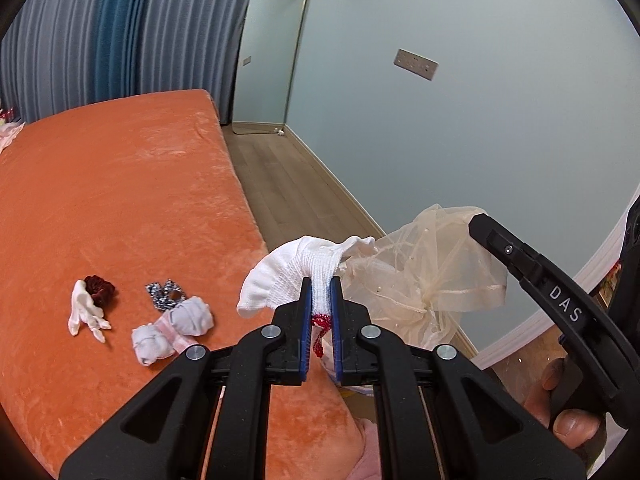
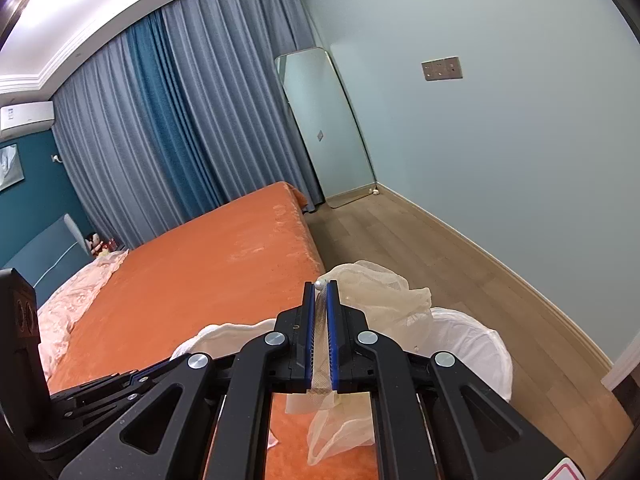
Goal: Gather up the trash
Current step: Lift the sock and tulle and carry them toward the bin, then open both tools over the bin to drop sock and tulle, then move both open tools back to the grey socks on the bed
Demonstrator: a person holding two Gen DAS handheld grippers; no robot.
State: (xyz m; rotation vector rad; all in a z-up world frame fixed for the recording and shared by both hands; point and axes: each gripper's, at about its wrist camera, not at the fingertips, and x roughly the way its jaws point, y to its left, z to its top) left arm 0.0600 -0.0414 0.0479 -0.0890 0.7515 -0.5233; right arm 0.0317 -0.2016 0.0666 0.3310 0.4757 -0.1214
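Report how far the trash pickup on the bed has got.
Done: nothing shows inside the white-lined bin from here.
In hand: the left gripper is shut on a white sock; the right gripper is shut on a beige mesh bag, both held near the bin.
Left: a white glove, a dark red scrunchie, a sparkly hair tie and balled socks lie on the orange bed.

the bin (image 2: 486, 354) is mostly hidden behind the right gripper (image 2: 320, 300) and the mesh cloth (image 2: 384, 292). the pink sheet (image 1: 10, 134) is cut off at the left edge.
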